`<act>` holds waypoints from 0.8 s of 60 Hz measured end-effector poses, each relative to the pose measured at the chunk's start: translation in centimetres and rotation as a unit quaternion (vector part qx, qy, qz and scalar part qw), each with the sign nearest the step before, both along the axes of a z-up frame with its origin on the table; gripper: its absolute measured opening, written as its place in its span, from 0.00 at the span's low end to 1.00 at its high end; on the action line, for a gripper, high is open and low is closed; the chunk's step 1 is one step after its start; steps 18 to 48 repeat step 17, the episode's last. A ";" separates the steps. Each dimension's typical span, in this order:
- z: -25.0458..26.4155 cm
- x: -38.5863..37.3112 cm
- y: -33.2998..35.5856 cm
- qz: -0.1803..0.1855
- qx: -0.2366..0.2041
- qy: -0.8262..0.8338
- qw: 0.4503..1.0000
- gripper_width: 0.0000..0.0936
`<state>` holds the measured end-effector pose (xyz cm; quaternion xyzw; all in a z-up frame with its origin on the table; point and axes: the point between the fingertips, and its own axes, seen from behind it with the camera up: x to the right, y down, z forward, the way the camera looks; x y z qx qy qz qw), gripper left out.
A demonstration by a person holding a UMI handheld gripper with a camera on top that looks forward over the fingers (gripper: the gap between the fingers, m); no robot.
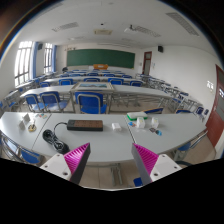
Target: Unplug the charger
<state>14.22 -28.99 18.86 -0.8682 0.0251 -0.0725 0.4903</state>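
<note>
I look over a classroom from above a white desk (105,140). A black power strip (85,126) lies on the desk ahead of my fingers. A black cable (52,139) with a small dark plug or charger at its end lies to the left of it. My gripper (113,160) is open and empty, well short of the strip, its pink pads (76,158) spread wide apart.
Small white and green items (136,121) sit on the desk to the right of the strip. Rows of desks with blue chairs (90,102) fill the room beyond. A green chalkboard (100,59) hangs on the far wall.
</note>
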 end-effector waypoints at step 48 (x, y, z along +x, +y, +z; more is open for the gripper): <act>1.1 -0.7 -2.1 0.006 0.009 -0.007 1.000 0.91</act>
